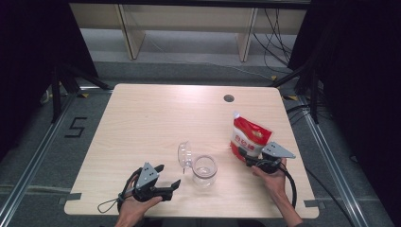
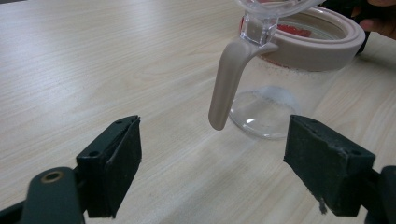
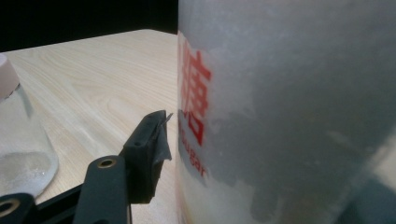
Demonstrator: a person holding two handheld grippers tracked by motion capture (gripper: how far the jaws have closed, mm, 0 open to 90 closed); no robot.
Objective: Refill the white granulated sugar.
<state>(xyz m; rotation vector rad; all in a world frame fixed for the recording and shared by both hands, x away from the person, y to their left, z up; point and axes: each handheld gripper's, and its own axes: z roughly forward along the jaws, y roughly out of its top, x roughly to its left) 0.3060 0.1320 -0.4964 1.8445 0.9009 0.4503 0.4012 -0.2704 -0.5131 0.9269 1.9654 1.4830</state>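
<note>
Right claw sits partly closed around the sugar bag; left claw gapes wide, holding nothing.

sugar bag — red "糖", "sugar" | floor — black "5" marking

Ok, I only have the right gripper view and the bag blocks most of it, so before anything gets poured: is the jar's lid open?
Observer: Yes. The jar has its lid flipped up, hanging off the rim on the left in the high view.
Operator: Where are the left tongs?
Observer: The left tongs sit open just left of the jar, with nothing between them.
Operator: And my bag?
Observer: The bag stands right of the jar, spout on top, with the right tongs at its lower part.
</note>
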